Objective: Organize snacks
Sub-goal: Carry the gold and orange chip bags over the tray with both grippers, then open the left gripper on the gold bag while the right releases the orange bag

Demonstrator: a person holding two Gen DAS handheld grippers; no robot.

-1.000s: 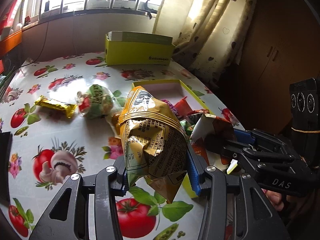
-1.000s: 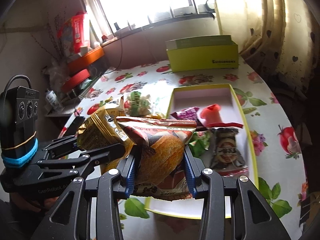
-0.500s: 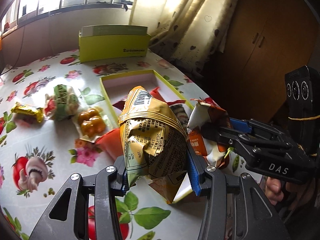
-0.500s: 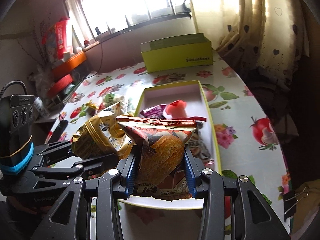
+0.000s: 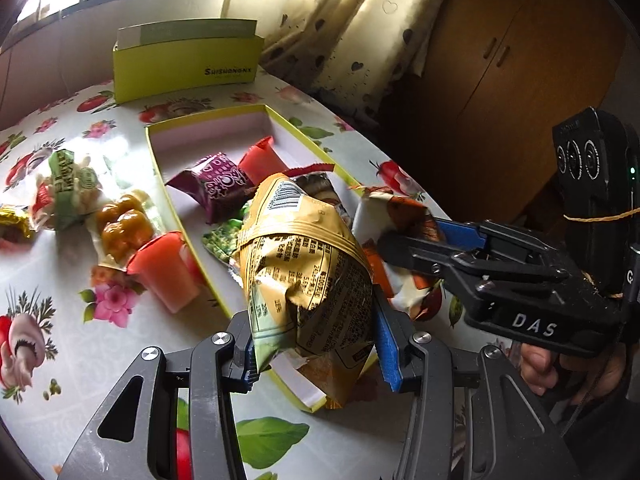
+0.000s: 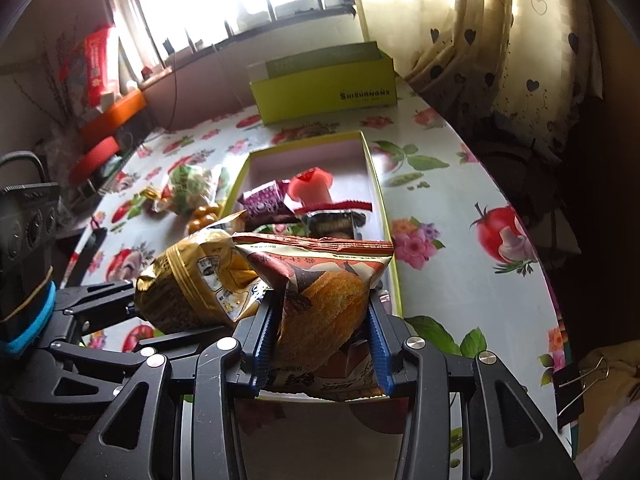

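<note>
My left gripper [image 5: 316, 344] is shut on a gold snack bag [image 5: 304, 272] and holds it over the near end of the open yellow-green box [image 5: 176, 196]. My right gripper [image 6: 322, 344] is shut on an orange bread packet [image 6: 320, 300], also over the box's near end [image 6: 396, 272], beside the gold bag [image 6: 196, 280]. The box holds a purple packet [image 5: 218, 184], a red jelly cup [image 5: 260, 160], a green packet [image 5: 224, 238] and a dark packet [image 6: 334, 224]. The right gripper shows in the left wrist view [image 5: 404, 240].
On the flowered tablecloth left of the box lie a red jelly cup [image 5: 164, 276], amber sweets [image 5: 124, 228], a green-white bag [image 5: 66, 188] and a gold bar [image 5: 12, 220]. The box lid [image 5: 186, 66] stands at the back. The table edge and curtain are at the right.
Both grippers have moved forward and right with their packets, from beside the box to over its near end. Both stay shut.
</note>
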